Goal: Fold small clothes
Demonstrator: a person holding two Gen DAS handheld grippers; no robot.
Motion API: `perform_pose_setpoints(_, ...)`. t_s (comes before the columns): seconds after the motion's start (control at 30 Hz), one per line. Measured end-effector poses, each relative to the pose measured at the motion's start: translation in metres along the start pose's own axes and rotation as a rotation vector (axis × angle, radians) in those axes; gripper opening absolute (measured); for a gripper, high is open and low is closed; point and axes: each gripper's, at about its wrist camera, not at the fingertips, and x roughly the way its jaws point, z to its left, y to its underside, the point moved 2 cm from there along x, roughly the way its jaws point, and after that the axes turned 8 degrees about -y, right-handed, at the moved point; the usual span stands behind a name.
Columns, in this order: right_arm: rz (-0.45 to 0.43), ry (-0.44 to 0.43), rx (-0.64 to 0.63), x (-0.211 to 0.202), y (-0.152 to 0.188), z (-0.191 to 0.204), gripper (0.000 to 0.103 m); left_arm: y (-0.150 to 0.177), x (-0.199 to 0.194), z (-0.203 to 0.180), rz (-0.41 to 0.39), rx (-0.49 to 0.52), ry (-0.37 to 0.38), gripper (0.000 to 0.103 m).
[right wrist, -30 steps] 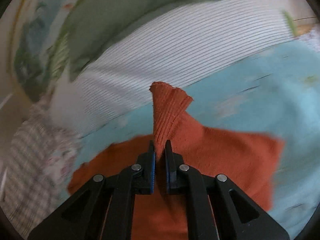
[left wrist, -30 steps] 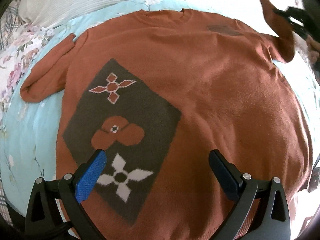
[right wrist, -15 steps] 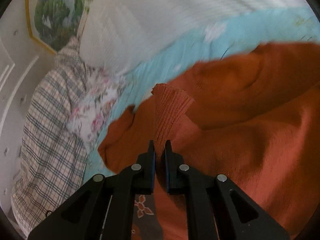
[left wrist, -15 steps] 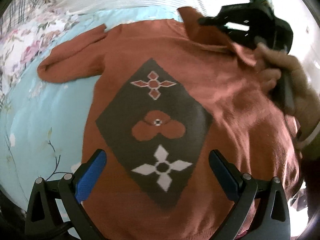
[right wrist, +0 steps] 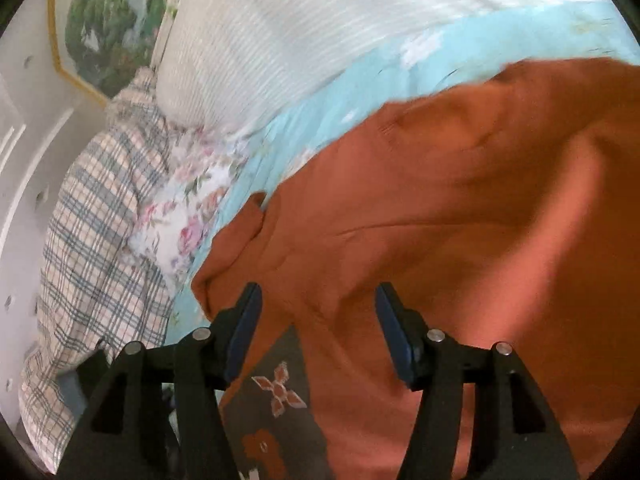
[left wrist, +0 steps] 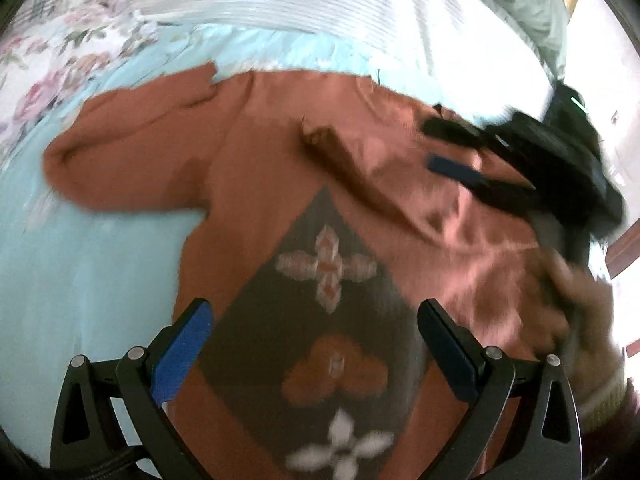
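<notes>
My right gripper (right wrist: 318, 326) hangs over the rust-orange sweater (left wrist: 256, 168) spread on the pale blue bedsheet (left wrist: 80, 264), its jaws just opened, nothing between them. One sleeve (left wrist: 352, 172) lies folded across the chest, apparently loose; the view is blurred. My left gripper (left wrist: 316, 344) hovers, jaws spread wide and empty.

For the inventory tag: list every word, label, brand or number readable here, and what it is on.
None: no readable text in either view.
Sweater: its dark diamond panel carries only flower and cross motifs, no letters.
Floral bedding and plaid cloth: patterns only.
</notes>
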Motion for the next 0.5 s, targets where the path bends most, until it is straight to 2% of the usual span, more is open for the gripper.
perform_pose_setpoints(0.2, -0.094, 0.051, 0.063, -0.065, 0.019, -0.011, 0.06, -0.064, 0.057, -0.013, 0.035, -0.003, 0.088, 0.102)
perform_pose_setpoints(0.33, -0.148, 0.093, 0.1, -0.103, 0.036, -0.02, 0.06, -0.096, 0.095, -0.013, 0.042, -0.049, 0.084, 0.09)
perform_pose_setpoints(0.37, -0.153, 0.101, 0.104, -0.109, 0.038, -0.022, 0.06, -0.099, 0.102, -0.015, 0.054, -0.049, 0.085, 0.078)
perform_pose_setpoints(0.4, -0.162, 0.115, 0.112, -0.116, 0.04, -0.026, 0.06, -0.102, 0.109, -0.016, 0.069, -0.042, 0.082, 0.06)
perform_pose_setpoints(0.43, -0.17, 0.127, 0.12, -0.123, 0.04, -0.029, 0.06, -0.105, 0.114, -0.018, 0.062, -0.022, 0.059, 0.051)
perform_pose_setpoints(0.47, -0.176, 0.134, 0.122, -0.128, 0.041, -0.03, 0.06, -0.106, 0.114, -0.02, 0.047, -0.003, 0.048, 0.034)
perform_pose_setpoints(0.5, -0.185, 0.143, 0.122, -0.133, 0.04, -0.031, 0.06, -0.105, 0.112, -0.021, 0.042, 0.008, 0.063, 0.011)
